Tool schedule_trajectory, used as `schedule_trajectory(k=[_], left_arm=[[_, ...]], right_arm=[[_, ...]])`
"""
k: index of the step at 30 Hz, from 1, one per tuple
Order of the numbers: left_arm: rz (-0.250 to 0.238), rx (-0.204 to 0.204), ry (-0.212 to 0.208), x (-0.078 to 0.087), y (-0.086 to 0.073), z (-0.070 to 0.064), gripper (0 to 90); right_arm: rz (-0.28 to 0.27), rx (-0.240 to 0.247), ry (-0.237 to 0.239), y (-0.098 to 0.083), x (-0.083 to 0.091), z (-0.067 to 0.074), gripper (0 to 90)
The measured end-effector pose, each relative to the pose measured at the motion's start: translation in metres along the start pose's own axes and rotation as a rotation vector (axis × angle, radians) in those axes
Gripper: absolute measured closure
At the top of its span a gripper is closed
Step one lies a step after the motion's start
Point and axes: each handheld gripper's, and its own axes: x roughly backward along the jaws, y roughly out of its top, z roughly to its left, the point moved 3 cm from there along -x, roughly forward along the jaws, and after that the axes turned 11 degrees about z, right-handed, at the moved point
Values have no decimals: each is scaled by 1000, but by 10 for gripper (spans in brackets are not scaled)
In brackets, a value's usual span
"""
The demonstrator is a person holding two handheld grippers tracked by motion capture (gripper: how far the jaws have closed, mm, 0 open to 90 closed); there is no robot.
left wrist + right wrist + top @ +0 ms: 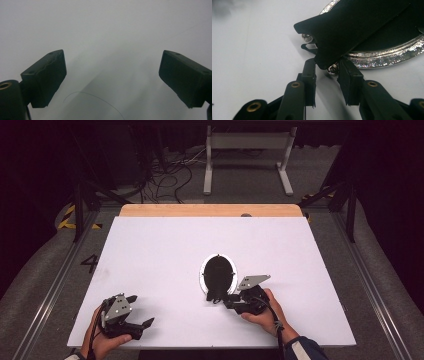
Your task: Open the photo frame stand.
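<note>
An oval black object with a shiny silver rim [218,272] lies flat near the middle of the white table [150,250]. A stiff black flap [352,27] lifts off its near end above the rim [387,58], with small screws showing under it. My right gripper [219,298] reaches in from the right, and in its own view the right gripper [327,67] has its jaws closed on the flap's lower corner. At the table's front left my left gripper [140,310] rests with jaws wide apart, and the left gripper [112,75] has only bare table between its fingers.
A wooden strip [210,210] runs along the table's far edge. Beyond it on the floor stand a white metal frame [247,155] and loose cables [170,175]. A thin hair-like thread [95,96] lies on the table by the left gripper.
</note>
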Motion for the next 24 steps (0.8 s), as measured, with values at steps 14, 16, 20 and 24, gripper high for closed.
schedule_trajectory(k=[14, 16, 20, 24], left_arm=[[42, 13, 40, -5, -1, 2, 84], [43, 19, 54, -4, -1, 3, 80], [29, 40, 56, -4, 0, 5, 80], [17, 34, 58, -4, 3, 5, 83]], right_arm=[[-123, -227, 192, 3, -2, -13, 609], [-143, -271, 234, 6, -4, -15, 607], [-182, -359, 326, 6, -7, -21, 596], [-195, -405, 364, 6, -7, -24, 589]])
